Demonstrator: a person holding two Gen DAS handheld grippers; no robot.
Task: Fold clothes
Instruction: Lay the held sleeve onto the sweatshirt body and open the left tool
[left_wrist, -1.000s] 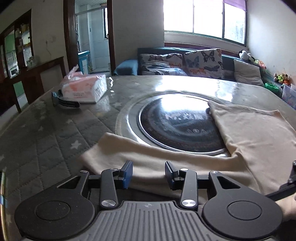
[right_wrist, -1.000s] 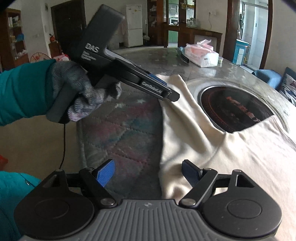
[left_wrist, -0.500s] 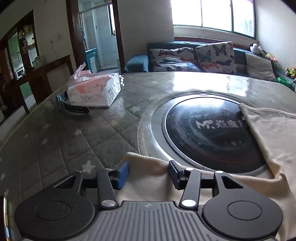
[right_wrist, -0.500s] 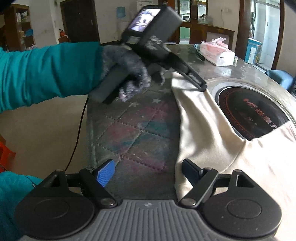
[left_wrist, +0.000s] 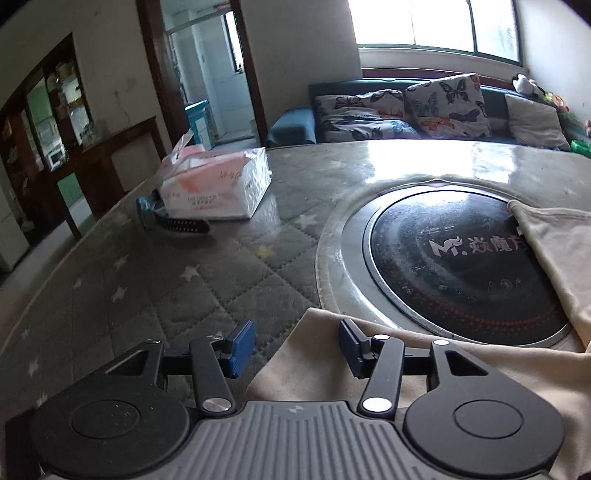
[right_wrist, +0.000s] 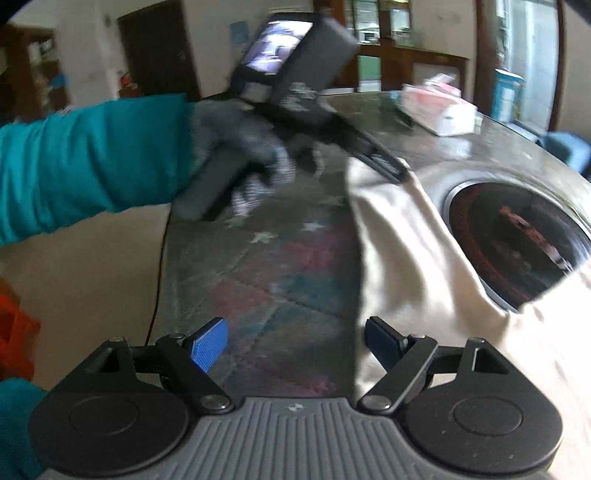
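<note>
Left gripper (left_wrist: 293, 349) is held spread over the corner of the cream garment (left_wrist: 321, 365), nothing pinched; right gripper (right_wrist: 295, 345) is also spread, garment edge at its 3 o'clock. Garment is draped on the quilted table (left_wrist: 155, 295), the induction hob (left_wrist: 454, 273) partly covered; tissue pack (left_wrist: 218, 188) at 11 o'clock

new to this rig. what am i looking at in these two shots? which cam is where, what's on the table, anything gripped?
No robot arm here: a person holds a two-finger gripper in each hand, each with a fisheye camera looking along its fingers.

Left wrist view: the left gripper is open at a corner of the cream cloth. Beyond lie a round black cooktop, a tissue pack and a black strap on the quilted table.

Right wrist view: the right gripper is open at the cloth's near edge. It also shows the gloved hand holding the left gripper at the far corner.

Nothing is gripped.
</note>
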